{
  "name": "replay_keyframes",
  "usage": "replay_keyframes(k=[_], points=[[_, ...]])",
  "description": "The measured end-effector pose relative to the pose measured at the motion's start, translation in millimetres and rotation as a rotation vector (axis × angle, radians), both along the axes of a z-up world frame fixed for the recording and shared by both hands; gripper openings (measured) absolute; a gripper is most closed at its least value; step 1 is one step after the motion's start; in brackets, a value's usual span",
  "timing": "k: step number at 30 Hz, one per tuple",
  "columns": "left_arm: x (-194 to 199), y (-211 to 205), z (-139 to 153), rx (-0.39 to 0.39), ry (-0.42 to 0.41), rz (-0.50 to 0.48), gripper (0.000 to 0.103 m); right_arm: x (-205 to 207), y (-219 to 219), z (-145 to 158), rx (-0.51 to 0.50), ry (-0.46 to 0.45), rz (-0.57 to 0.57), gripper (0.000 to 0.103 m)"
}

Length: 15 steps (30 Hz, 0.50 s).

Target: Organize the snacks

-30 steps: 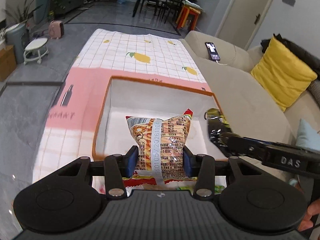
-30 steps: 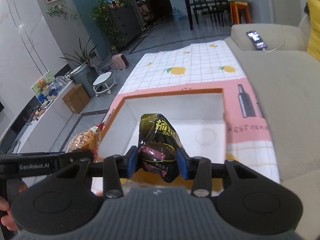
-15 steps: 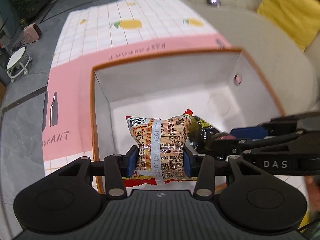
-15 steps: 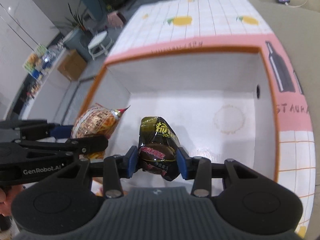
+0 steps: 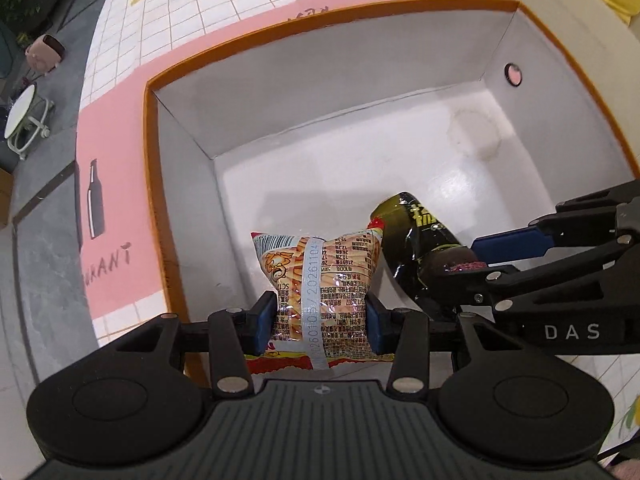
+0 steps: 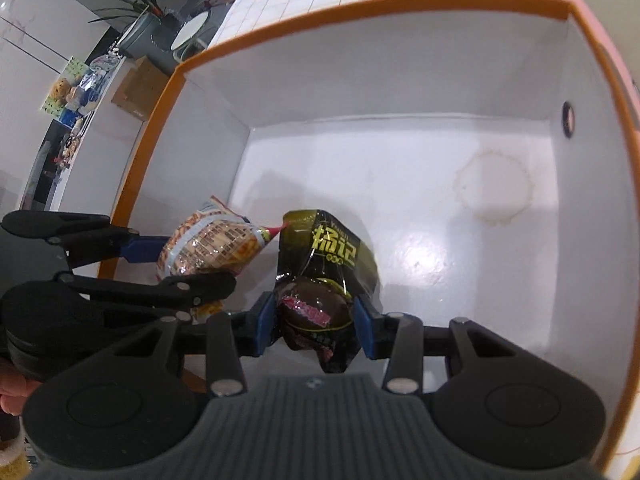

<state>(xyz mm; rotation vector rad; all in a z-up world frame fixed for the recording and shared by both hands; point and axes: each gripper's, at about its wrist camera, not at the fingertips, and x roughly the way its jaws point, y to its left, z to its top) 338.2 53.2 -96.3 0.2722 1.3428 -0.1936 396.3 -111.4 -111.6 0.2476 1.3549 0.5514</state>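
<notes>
Gripping orange pack (image 5: 320,280), dark pack (image 6: 320,280) w/ hand-held grippers.

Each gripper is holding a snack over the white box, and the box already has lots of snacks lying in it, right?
Not quite. In the right wrist view the box holds no loose snacks. The left gripper grips the orange snack bag; the right gripper grips the dark packet.

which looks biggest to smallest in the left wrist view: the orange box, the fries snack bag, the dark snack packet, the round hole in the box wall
1. orange box, by far the largest.
2. and 3. fries snack bag and dark snack packet: they look close in size; the packet is partly hidden by the right tongs, so no firm ranking.
4. round hole, smallest.
</notes>
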Motion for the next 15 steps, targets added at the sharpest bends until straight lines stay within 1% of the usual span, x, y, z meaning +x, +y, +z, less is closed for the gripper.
replay_keyframes(k=[6, 10, 12, 15], points=[[-4.0, 0.2, 0.3, 0.023, -0.01, -0.018, 0.057, 2.5, 0.8, -8.0, 0.012, 0.082, -0.007, 0.042], [-10.5, -3.3, 3.3, 0.053, -0.042, -0.038, 0.067, 2.6, 3.2, -10.6, 0.01, 0.107, -0.019, 0.043], [-13.1, -0.9, 5.8, 0.042, -0.051, -0.035, 0.07, 2.2, 2.2, -10.7, 0.012, 0.113, -0.032, 0.044], [-15.1, 2.9, 13.8, 0.019, -0.064, -0.016, 0.07, 4.1, 2.8, -9.8, 0.021, 0.119, -0.045, 0.044]])
